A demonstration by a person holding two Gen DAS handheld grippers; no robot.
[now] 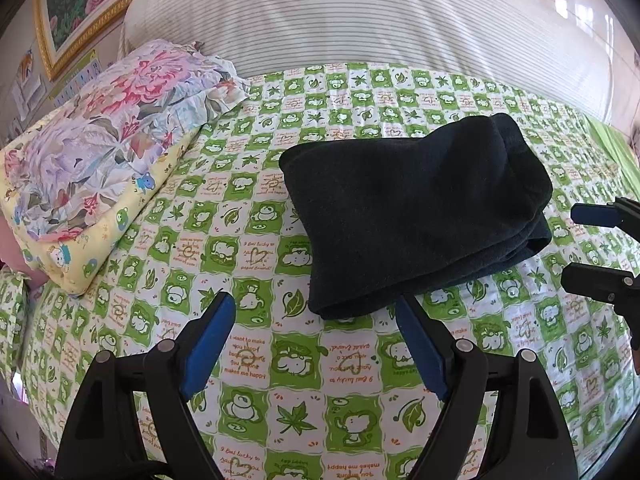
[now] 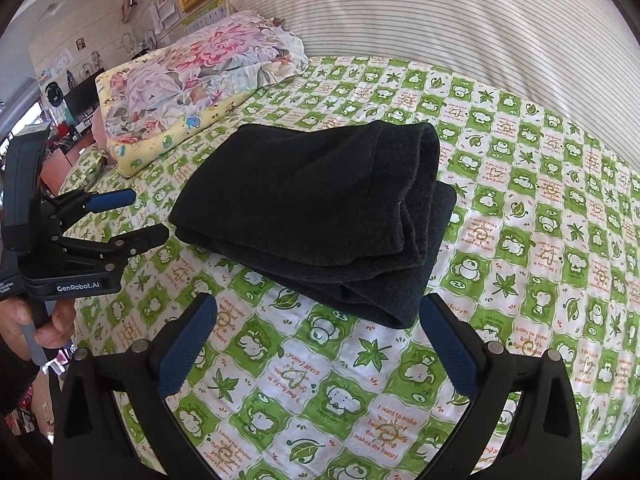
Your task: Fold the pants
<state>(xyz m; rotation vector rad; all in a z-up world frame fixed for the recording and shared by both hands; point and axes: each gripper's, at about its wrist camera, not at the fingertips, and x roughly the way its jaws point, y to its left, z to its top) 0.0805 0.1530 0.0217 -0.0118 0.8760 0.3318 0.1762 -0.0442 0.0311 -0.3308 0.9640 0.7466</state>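
Observation:
The dark navy pants lie folded into a thick rectangular stack on the green and white patterned bed sheet; they also show in the right wrist view. My left gripper is open and empty, just short of the stack's near edge. My right gripper is open and empty, in front of the stack's near corner. The right gripper shows at the right edge of the left wrist view, open. The left gripper shows at the left of the right wrist view, open, beside the stack.
A floral pillow on a yellow pillow lies at the bed's left end. A striped white padded headboard or cushion runs along the far side. A framed flower picture hangs on the wall. Room clutter shows past the bed's left edge.

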